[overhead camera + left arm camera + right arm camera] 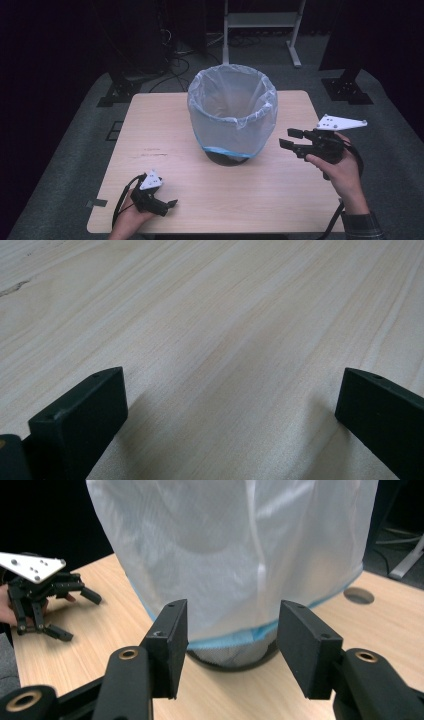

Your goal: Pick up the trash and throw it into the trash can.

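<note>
A bin (232,117) lined with a white bag stands mid-counter (165,115). The right gripper (294,140) hovers just beside it, jaws parted and empty. The left gripper (167,204) rests near the front edge, jaws spread wide.

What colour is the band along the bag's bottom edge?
Light blue, on a see-through whitish bag; the band shows best in the right gripper view.

high view looks forward and down on the whole tabletop (165,120). left gripper view skims the wood from close. right gripper view faces the bin (235,555) nearby, shared with the high view.
</note>
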